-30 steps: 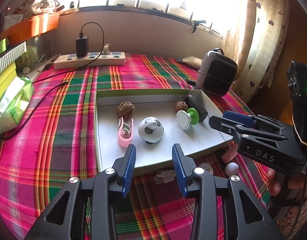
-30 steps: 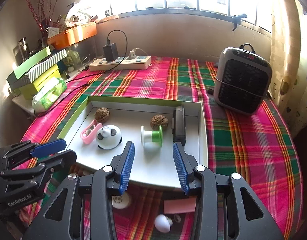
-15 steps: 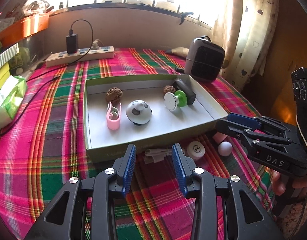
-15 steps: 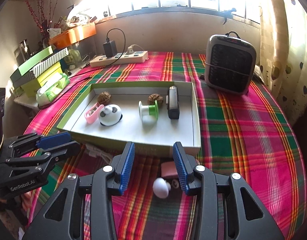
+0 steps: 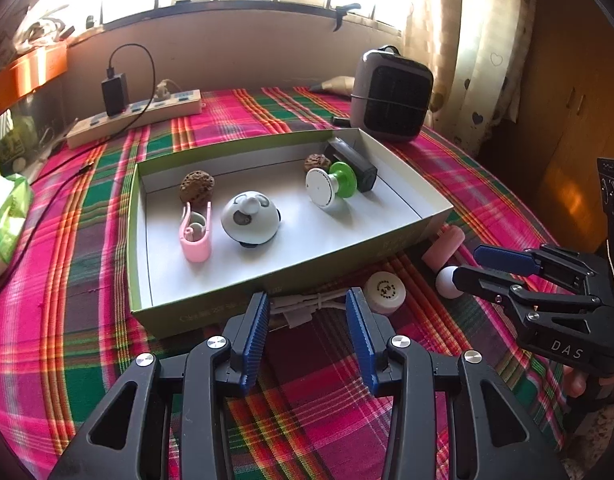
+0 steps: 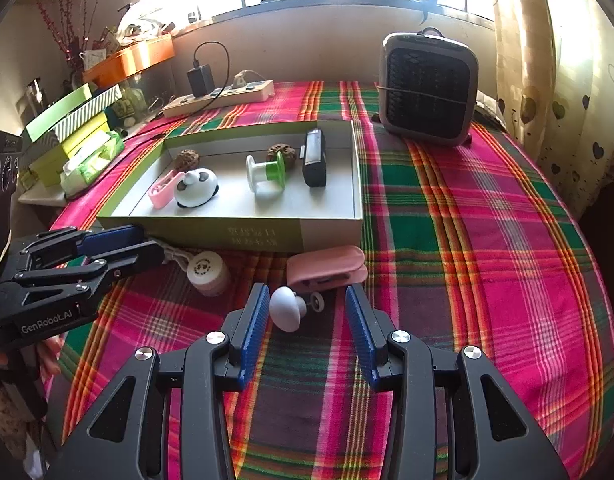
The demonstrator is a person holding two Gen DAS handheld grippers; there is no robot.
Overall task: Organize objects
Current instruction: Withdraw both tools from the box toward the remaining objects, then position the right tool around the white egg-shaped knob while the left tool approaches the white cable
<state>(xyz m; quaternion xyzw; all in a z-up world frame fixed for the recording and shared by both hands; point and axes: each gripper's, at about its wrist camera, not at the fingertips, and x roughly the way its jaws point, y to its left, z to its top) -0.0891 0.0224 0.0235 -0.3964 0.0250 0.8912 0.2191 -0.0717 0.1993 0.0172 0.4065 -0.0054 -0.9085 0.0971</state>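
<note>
Plaid cloth covers the table (image 6: 487,220); the shallow green-edged cardboard tray (image 6: 267,232) holds small items. Only the right view shows the white knob (image 6: 287,312) between the right gripper's (image 6: 305,320) wide jaws (untouched). The left gripper (image 5: 307,320), also wide, straddles a white cable bundle (image 5: 303,306) beside the tray's front wall.

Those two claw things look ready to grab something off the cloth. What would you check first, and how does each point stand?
1. Right gripper open: ok.
2. White knob between its fingers: ok, nearer the left one.
3. Left gripper open: ok.
4. Bundled white cable lined up with it: ok.
5. Free space in the box: ok.
6. Grippers apart from each other: ok.
</note>
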